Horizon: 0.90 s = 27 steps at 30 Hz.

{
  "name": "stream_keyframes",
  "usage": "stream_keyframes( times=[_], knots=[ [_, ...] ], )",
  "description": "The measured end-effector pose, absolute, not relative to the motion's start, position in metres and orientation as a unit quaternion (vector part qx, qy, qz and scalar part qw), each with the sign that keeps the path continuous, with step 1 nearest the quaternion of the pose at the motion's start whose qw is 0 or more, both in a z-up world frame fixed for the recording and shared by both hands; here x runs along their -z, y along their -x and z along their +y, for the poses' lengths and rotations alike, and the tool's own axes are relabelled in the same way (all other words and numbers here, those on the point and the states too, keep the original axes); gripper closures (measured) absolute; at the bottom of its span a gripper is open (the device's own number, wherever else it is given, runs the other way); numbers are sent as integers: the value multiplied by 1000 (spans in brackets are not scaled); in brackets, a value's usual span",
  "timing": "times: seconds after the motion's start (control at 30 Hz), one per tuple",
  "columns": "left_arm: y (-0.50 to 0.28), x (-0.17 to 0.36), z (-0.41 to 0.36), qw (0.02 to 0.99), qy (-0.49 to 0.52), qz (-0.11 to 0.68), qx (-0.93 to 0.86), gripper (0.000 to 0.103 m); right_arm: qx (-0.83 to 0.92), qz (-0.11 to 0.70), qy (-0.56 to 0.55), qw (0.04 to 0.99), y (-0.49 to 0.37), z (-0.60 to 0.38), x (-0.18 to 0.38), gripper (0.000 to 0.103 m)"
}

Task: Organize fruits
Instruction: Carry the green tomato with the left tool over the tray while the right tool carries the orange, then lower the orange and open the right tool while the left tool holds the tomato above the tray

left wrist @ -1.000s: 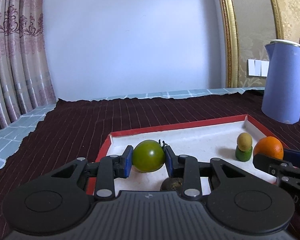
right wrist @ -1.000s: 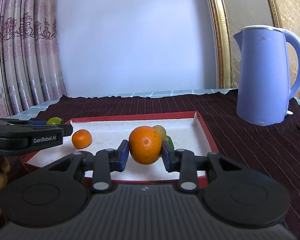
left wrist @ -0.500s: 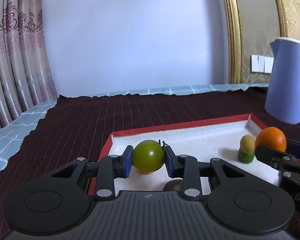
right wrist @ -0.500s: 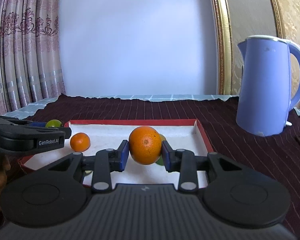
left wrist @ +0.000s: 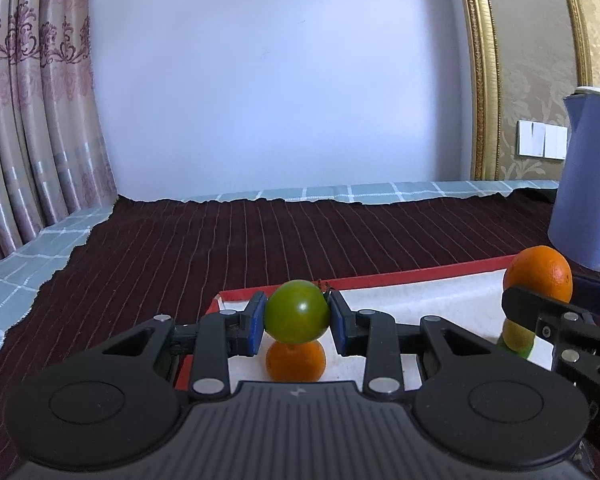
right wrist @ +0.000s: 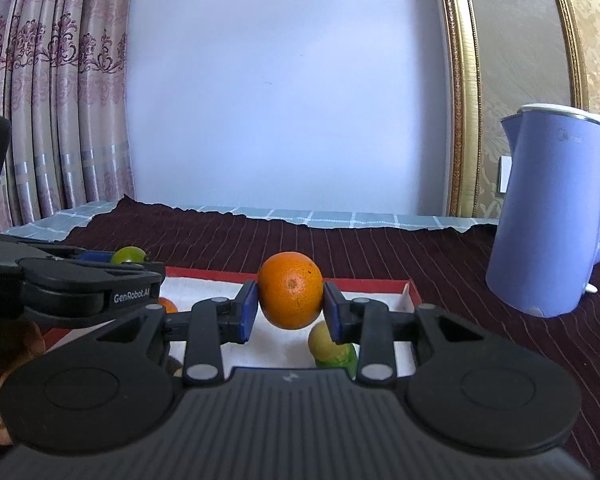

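Above red-rimmed tray [left wrist: 420,276], left claw [left wrist: 297,322] gripping green tomato [left wrist: 296,312]

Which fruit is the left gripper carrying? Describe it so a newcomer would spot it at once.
Start at the red-rimmed tray on the dark striped tablecloth. Above its left end the left gripper has its jaws shut on a round green fruit. It is the only all-green ball; a small orange fruit lies below it, and the right gripper grips a larger orange.

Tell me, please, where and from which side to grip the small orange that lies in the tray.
Grip the small orange across its widest middle, coming from above with jaws level. It is round, sits free on the tray floor, and the tray wall blocks a low sideways approach.
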<state>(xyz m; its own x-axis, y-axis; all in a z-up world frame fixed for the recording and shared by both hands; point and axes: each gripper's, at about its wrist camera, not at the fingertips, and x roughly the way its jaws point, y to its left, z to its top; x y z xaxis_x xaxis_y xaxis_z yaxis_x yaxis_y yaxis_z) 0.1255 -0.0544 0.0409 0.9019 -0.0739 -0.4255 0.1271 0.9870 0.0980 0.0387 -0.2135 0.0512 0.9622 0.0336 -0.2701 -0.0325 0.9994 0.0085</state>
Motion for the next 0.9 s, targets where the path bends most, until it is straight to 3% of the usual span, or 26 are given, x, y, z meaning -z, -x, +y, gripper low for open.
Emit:
stream_keyframes(
  times=[0.9],
  knots=[
    [-150, -37, -68, 972, -82, 215, 48, 71, -5, 158, 5, 987, -75, -214, -45, 70]
  ],
)
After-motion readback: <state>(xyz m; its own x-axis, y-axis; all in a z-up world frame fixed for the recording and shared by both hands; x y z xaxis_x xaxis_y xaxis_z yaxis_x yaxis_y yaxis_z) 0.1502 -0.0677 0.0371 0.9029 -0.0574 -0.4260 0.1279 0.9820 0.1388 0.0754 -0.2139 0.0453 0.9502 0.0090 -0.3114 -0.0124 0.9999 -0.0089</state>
